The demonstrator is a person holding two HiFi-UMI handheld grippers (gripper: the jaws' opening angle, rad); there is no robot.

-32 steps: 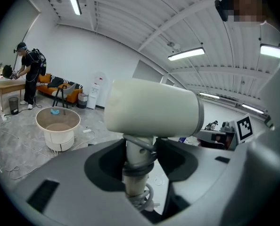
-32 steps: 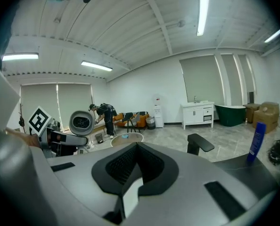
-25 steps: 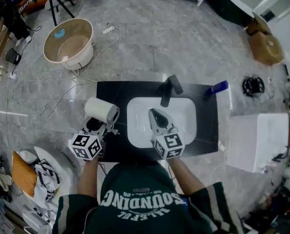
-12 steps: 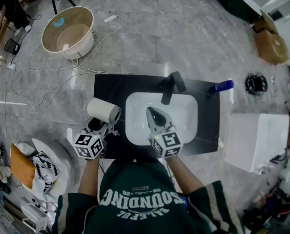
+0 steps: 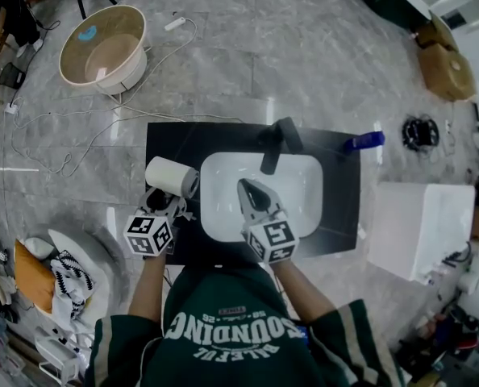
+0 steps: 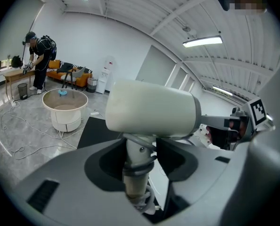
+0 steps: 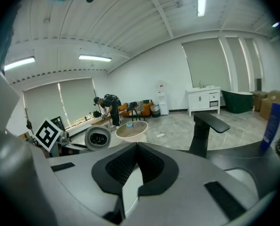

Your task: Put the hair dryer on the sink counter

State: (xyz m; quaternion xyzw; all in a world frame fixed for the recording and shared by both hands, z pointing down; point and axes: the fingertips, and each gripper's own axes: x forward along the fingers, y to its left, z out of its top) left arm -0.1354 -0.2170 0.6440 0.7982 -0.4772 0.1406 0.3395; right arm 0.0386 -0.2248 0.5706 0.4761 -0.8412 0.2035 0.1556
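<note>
The white hair dryer (image 5: 172, 176) is over the left part of the black sink counter (image 5: 340, 208), beside the white basin (image 5: 292, 192). My left gripper (image 5: 165, 205) is shut on its handle. In the left gripper view the hair dryer (image 6: 152, 111) fills the middle, and my left gripper (image 6: 140, 147) has its jaws clamped on the cord-wrapped handle. Whether the dryer rests on the counter I cannot tell. My right gripper (image 5: 250, 190) hangs over the basin, shut and empty. In the right gripper view, the tips of my right gripper (image 7: 136, 147) meet.
A black faucet (image 5: 274, 143) stands at the basin's far edge, with a blue bottle (image 5: 364, 142) at the counter's far right corner. On the floor are a round beige tub (image 5: 104, 48), loose cables (image 5: 70, 147), a white cabinet (image 5: 421, 232) and cardboard boxes (image 5: 445, 67). A person (image 6: 37, 55) stands far off.
The head view has drifted slightly, so the counter sits a little higher in the picture. Both grippers and the hair dryer keep their places relative to the counter.
</note>
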